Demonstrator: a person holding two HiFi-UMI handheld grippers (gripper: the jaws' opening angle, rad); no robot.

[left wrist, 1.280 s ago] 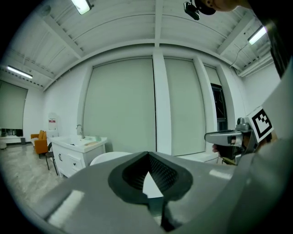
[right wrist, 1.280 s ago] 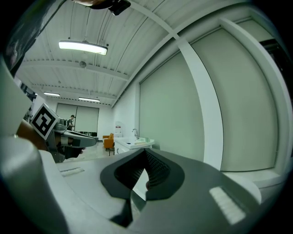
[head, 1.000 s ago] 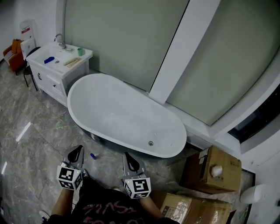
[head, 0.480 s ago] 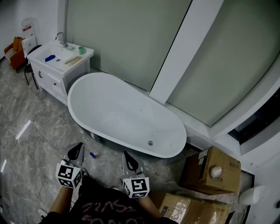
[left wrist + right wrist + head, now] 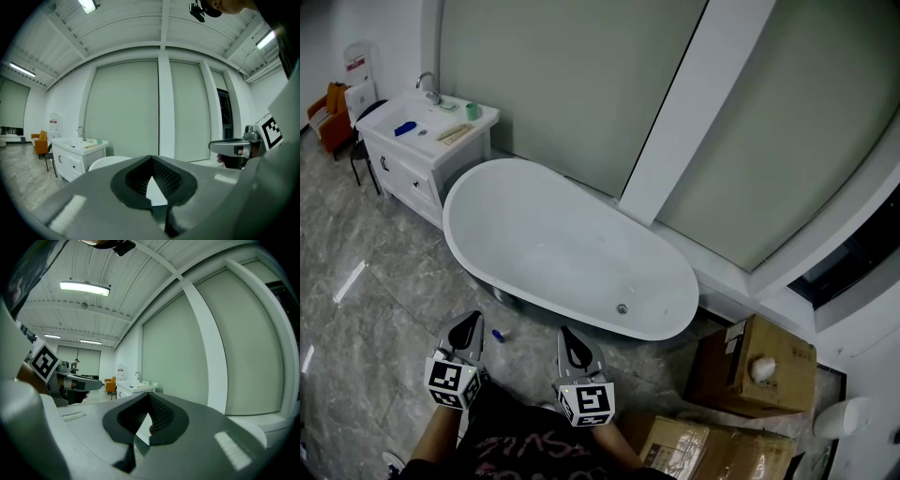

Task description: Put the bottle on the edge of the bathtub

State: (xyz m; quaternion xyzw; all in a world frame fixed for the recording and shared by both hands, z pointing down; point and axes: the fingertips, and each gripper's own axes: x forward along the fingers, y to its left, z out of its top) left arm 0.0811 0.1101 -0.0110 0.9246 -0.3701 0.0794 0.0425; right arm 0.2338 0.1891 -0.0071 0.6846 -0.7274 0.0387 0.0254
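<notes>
grey marble floor (image 5: pixel 356 281) beside a white bathtub (image 5: pixel 572 253); left gripper (image 5: pixel 468 324) and right gripper (image 5: pixel 569 337), jaws together, empty.

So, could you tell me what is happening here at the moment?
A person stands at the white bathtub with the left gripper and right gripper held out in front. Both are shut and empty. Nothing sits on the tub's rim yet. A small blue object lies on the floor beside the tub.
</notes>
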